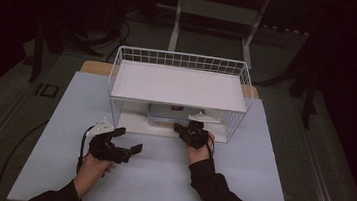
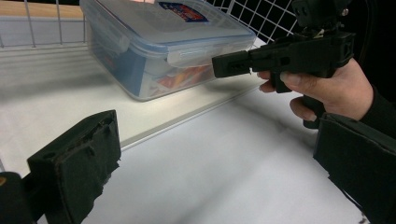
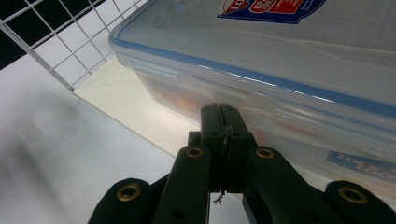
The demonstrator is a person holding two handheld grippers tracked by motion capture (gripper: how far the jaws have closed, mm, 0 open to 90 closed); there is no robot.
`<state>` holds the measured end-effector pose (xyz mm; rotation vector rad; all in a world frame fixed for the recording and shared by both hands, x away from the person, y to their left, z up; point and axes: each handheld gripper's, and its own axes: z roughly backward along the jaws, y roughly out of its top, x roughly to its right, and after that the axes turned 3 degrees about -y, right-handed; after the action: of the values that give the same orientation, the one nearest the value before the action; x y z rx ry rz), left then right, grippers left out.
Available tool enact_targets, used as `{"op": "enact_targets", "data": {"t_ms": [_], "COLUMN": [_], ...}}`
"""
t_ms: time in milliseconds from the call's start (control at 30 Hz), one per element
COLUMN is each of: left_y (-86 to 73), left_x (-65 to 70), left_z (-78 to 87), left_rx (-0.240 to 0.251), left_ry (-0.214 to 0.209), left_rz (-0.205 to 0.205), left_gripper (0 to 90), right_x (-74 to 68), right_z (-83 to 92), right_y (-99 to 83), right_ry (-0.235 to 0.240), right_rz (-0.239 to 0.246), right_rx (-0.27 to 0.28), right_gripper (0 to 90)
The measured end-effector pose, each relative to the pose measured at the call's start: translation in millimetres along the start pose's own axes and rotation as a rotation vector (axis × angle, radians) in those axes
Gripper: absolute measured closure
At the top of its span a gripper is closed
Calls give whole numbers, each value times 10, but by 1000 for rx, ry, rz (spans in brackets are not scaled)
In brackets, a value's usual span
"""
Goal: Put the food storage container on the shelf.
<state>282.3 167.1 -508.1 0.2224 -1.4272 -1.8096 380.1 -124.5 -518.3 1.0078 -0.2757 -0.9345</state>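
While the clear lidded food container (image 1: 175, 115) sits on the lower shelf of the white wire rack (image 1: 180, 60), just inside the rack's open front, the right gripper (image 1: 189, 130) is right at that opening w/ its tip up against the container's near side. Its jaws are pressed together, nothing between them; in the right gripper view the closed tip (image 3: 223, 122) meets the side latch flap just below the blue-edged lid (image 3: 261, 51). Touching or a hair short, can't tell.

The left gripper (image 1: 129, 140) hangs further out from the rack, off to the container's left over the pale table mat (image 1: 158, 179), jaws spread wide, holding nothing. So the right hand is clearly the nearer one.

Container's long axis runs across the rack front, so it's a long side that faces the right gripper.

The left gripper view gives the side-on look: right gripper (image 2: 229, 64) level, nose pointing at the flap under the lid rim, container (image 2: 163, 46) w/ something orange-red inside. The high view has the container mostly tucked under the rack's top shelf, contents not readable there.
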Motion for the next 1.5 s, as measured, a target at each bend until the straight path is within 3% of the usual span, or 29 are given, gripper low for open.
{"op": "enact_targets", "data": {"t_ms": [133,300,400,533,600,633,700,1133,1500], "left_y": [-3,15,48,85,80,80,66,13,-55], "left_x": [0,15,39,89,111,111,137,185,197], "left_z": [-8,9,45,111,125,125,124,208,279], "left_rx": [-4,-3,2,15,13,13,2,-11,-35], "left_ry": [-2,-7,-8,-20,-26,-26,-30,-64,-69], "left_rz": [-1,-3,-15,-39,-44,-44,-56,-82,-94], "left_gripper": [6,6,6,6,6,6,6,6,6], "right_x": [-17,-89,-154,-204,-225,-225,-244,-201,-174], "right_z": [-15,58,143,311,383,383,514,864,1261], "right_y": [-2,-12,-28,-73,-99,-99,-158,-347,-588], "right_ry": [7,23,42,80,111,111,148,138,90], "right_rz": [4,22,49,35,54,54,48,41,62], "right_rx": [-1,1,15,46,53,53,83,110,124], "right_gripper": [895,810,652,374,266,266,184,181,197]}}
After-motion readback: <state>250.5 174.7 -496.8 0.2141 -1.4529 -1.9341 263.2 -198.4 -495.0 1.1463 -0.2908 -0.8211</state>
